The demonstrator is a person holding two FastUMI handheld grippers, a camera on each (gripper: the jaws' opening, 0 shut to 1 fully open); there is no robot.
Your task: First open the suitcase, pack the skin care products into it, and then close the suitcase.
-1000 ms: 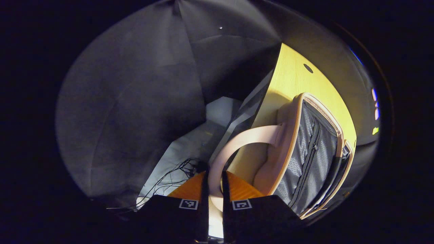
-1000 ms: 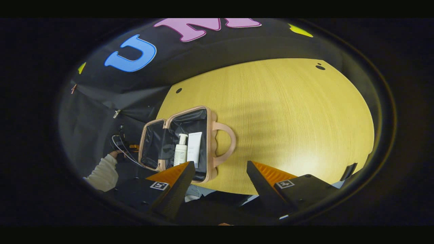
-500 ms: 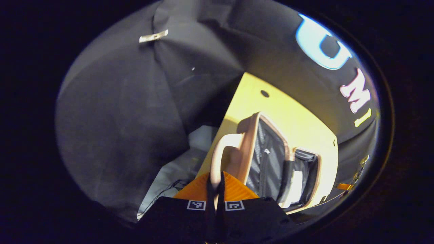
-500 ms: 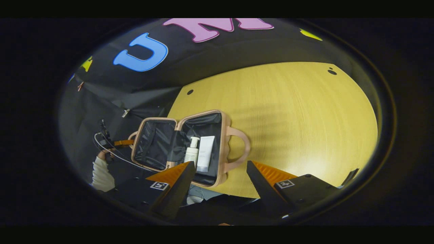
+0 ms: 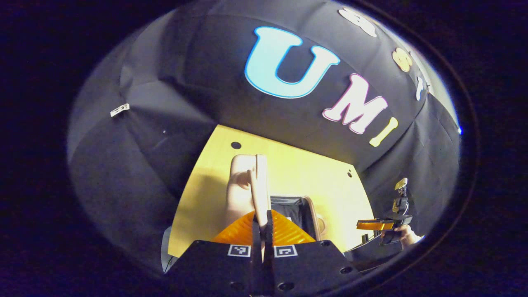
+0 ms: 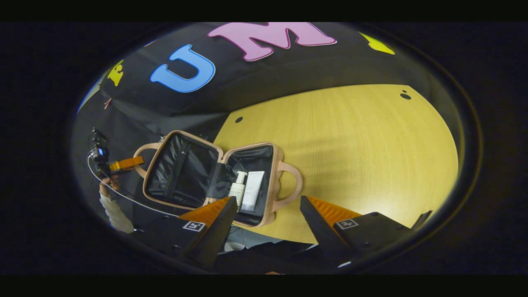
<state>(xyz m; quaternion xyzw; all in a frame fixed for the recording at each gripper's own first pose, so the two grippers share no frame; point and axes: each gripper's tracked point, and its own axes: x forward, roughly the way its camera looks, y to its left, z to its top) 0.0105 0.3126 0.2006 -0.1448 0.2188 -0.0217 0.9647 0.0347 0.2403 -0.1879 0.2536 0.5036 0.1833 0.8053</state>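
- The desk (image 6: 354, 140), a pale wood top, spreads wide and bare from 12 to 3 o'clock in the right gripper view; its far edge meets the black booth wall, and its near edge curves along the bottom.
- The suitcase (image 6: 275, 181) lies open near the desk's left edge, at about 9 o'clock from the middle of that view. Its lid (image 6: 181, 171) is raised and tilted, jutting past the desk edge.
- In the left gripper view the lid (image 5: 241, 181) stands edge-on at centre; most of the base is hidden behind it.
- A white pump bottle (image 6: 237, 190) and a white tube (image 6: 251, 190) lie side by side in the base, touching or nearly so; their lower ends are hidden by a finger of the right gripper.
- The left gripper (image 5: 262, 225) is closed on the lid handle (image 5: 255, 194), both fingers pressed tight against it. Seen from the right gripper view, the left gripper (image 6: 127, 163) sits at 9 o'clock, a hand (image 6: 108, 181) below it.
- The right gripper (image 6: 268, 206) hangs wide open and holds nothing, near the desk's front edge.
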